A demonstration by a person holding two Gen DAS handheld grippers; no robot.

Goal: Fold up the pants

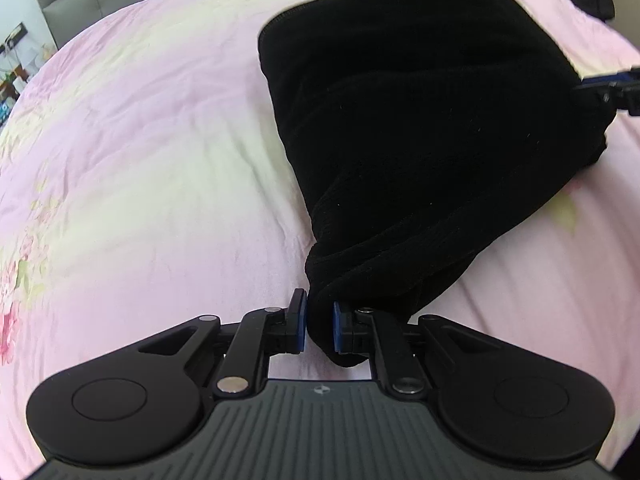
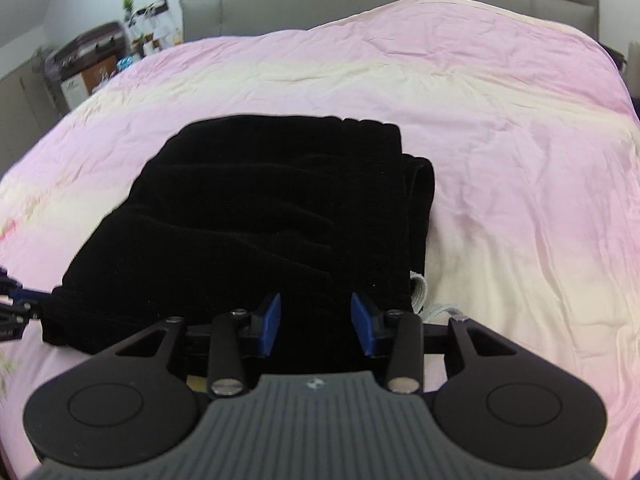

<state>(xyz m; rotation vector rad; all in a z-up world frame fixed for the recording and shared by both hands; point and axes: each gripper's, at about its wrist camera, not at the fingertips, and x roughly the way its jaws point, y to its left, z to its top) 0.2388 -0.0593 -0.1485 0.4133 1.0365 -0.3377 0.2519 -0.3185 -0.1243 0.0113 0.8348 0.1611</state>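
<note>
Black pants (image 1: pixel 420 120) lie folded on the pink bed sheet (image 1: pixel 140 160), w/ left claw (image 1: pixel 320 322) clenched on one bunched corner & right claw (image 2: pixel 316 320) gripping the near edge.

Black ribbed pants (image 2: pixel 256 216) lie folded in layers, one corner bunched and apparently lifted slightly.

A bunched corner of the black pants (image 1: pixel 420 120) is pinched between the blue pads of the left gripper (image 1: pixel 320 326). The pants are spread over the pink bed (image 1: pixel 140 160).
</note>
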